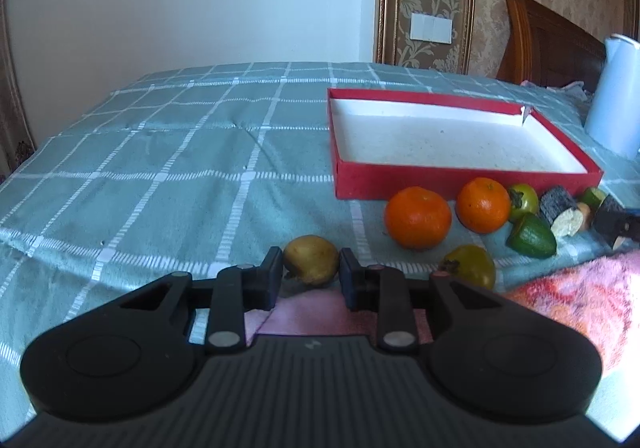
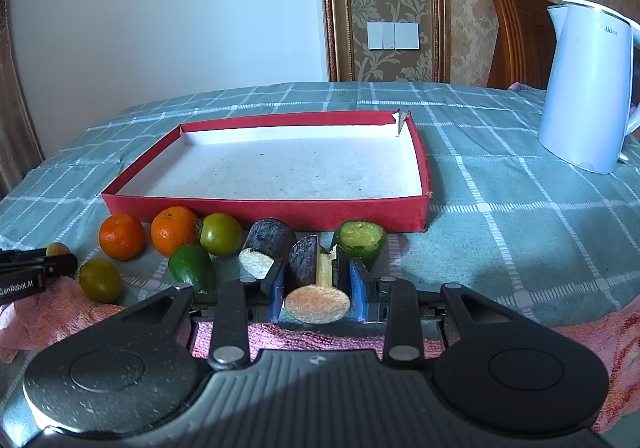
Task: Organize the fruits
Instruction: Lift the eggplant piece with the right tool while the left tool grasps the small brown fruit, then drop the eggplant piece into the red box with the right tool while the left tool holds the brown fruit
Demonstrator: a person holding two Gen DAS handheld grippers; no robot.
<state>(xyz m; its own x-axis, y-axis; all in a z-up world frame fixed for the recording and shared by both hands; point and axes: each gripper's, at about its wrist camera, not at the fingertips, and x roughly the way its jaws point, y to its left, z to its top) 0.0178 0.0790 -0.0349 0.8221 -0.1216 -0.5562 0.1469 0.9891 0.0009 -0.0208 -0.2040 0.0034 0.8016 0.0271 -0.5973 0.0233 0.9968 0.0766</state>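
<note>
A red box [image 1: 460, 181] [image 2: 264, 210] with a white inside lies open on the checked cloth. In front of it lie two oranges [image 1: 418, 217] [image 2: 121, 236], green fruits [image 1: 532, 236] [image 2: 221, 234] and dark cut pieces [image 1: 559, 208] [image 2: 267, 244]. My left gripper [image 1: 311, 273] has its fingers on both sides of a yellow-brown fruit [image 1: 312, 259]. My right gripper [image 2: 318, 288] has its blue pads on both sides of a dark cut piece with a pale round face [image 2: 317, 302].
A white electric kettle [image 2: 584, 88] [image 1: 616, 104] stands at the right on the cloth. A pink towel [image 1: 580, 300] [image 2: 60, 312] lies near the front edge. A wooden headboard [image 1: 548, 44] and wallpapered wall stand behind.
</note>
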